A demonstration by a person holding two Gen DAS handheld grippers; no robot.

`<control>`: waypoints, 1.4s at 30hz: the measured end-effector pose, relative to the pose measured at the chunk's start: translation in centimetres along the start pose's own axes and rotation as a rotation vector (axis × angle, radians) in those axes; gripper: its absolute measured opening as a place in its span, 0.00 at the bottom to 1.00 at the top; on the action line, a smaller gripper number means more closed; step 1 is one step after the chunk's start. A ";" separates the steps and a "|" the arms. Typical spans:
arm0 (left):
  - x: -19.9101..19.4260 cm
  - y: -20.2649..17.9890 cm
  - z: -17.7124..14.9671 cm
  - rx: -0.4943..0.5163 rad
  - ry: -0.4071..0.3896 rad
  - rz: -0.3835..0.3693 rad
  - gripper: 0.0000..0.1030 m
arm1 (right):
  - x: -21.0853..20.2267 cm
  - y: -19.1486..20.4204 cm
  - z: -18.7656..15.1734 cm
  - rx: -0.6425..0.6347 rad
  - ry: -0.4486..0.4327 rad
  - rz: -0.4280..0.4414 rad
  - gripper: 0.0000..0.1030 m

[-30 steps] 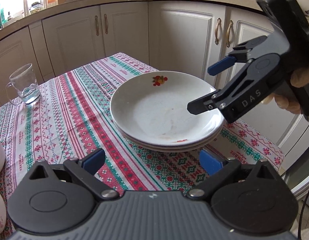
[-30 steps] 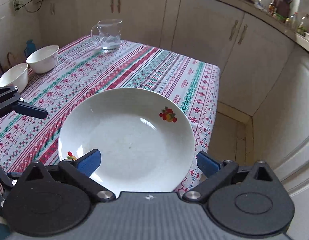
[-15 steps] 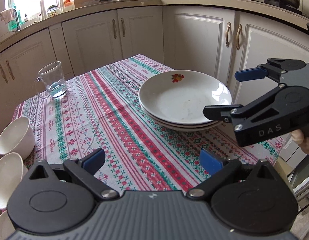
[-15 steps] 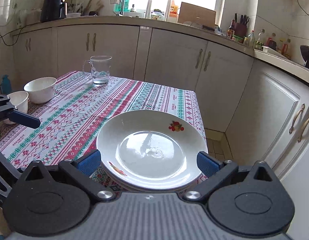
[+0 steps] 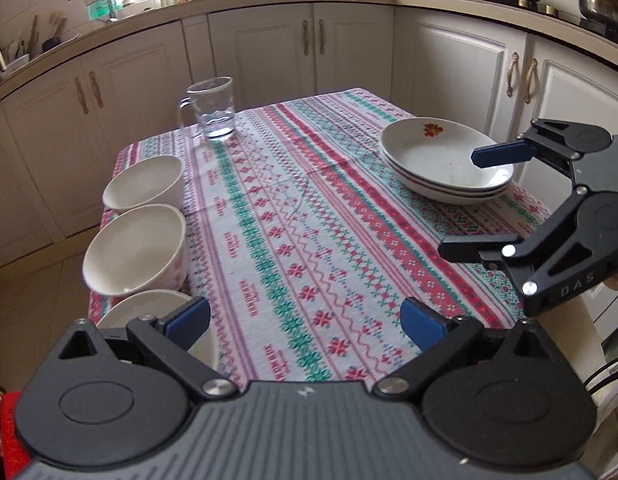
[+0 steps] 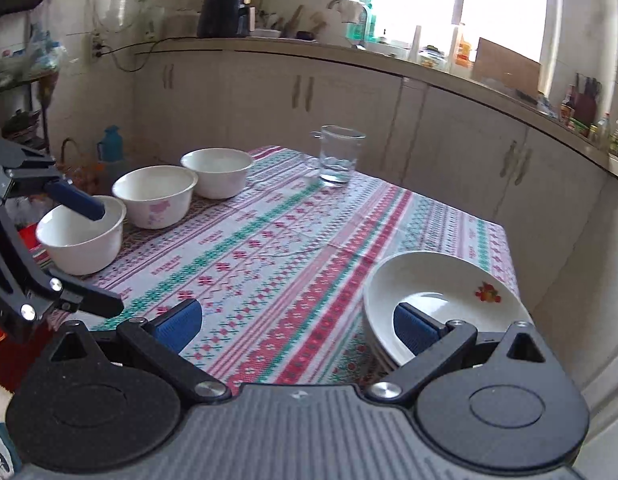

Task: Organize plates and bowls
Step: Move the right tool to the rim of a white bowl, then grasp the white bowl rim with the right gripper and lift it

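Two hand-held claws hover over a kitchen desk (image 5: 309, 240) spread with a red, green and white patterned cloth, both gaping wide with nothing between their blue-padded fingers. The left claw (image 5: 305, 320) sits low at the near edge of the desk, beside a row of three white bowls (image 5: 137, 248) lined up along the cloth's left side; the nearest bowl (image 6: 83, 240) lies just under the claw's left finger. The right claw (image 6: 297, 324) hangs above the near right corner, where a stack of white plates (image 5: 445, 168) rests; the top plate carries a small red flower mark on its rim. Seen from the right wrist camera, the stack (image 6: 441, 300) lies partly behind the claw's right finger, not touching it as far as can be told. A clear glass mug (image 5: 211, 110) with a little water stands at the far end of the desk, well apart from bowls and plates alike.
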State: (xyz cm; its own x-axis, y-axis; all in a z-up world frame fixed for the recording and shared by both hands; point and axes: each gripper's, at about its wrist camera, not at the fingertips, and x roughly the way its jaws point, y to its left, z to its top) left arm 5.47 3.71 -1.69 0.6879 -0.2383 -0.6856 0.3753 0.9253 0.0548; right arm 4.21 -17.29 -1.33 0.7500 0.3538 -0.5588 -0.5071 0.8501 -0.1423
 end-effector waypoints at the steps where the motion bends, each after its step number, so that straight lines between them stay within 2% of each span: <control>1: -0.4 0.8 -0.3 -0.020 0.001 0.013 0.98 | 0.3 0.8 0.3 -0.024 -0.005 0.022 1.00; 8: -2.1 6.0 -2.4 -0.088 0.005 0.132 0.97 | 2.7 5.9 2.4 -0.161 -0.021 0.212 1.00; 15: -1.0 10.4 -3.7 -0.147 0.033 0.167 0.97 | 5.9 10.4 4.3 -0.218 0.001 0.344 1.00; 19: -0.2 11.9 -4.2 -0.180 0.039 0.126 0.95 | 7.2 12.6 4.5 -0.241 0.022 0.377 1.00; 22: 0.4 12.5 -4.3 -0.191 0.043 0.082 0.82 | 7.9 13.7 4.5 -0.242 0.042 0.403 1.00; 26: 1.0 13.0 -4.5 -0.205 0.051 0.033 0.73 | 8.8 14.6 4.5 -0.243 0.055 0.414 0.99; 30: 1.5 13.2 -4.4 -0.206 0.053 0.004 0.71 | 9.6 15.0 4.8 -0.252 0.067 0.424 0.94; 34: 1.6 13.4 -4.3 -0.208 0.054 -0.022 0.61 | 10.0 15.3 5.0 -0.263 0.065 0.422 0.87; 42: 1.9 13.6 -4.1 -0.206 0.057 -0.050 0.56 | 10.3 15.3 5.3 -0.255 0.061 0.434 0.84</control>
State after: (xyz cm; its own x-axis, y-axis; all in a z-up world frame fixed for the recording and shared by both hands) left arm 9.32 17.07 -5.28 0.6327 -0.2742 -0.7242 0.2696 0.9547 -0.1259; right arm 6.45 1.39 -4.91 0.4247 0.6236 -0.6563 -0.8599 0.5047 -0.0769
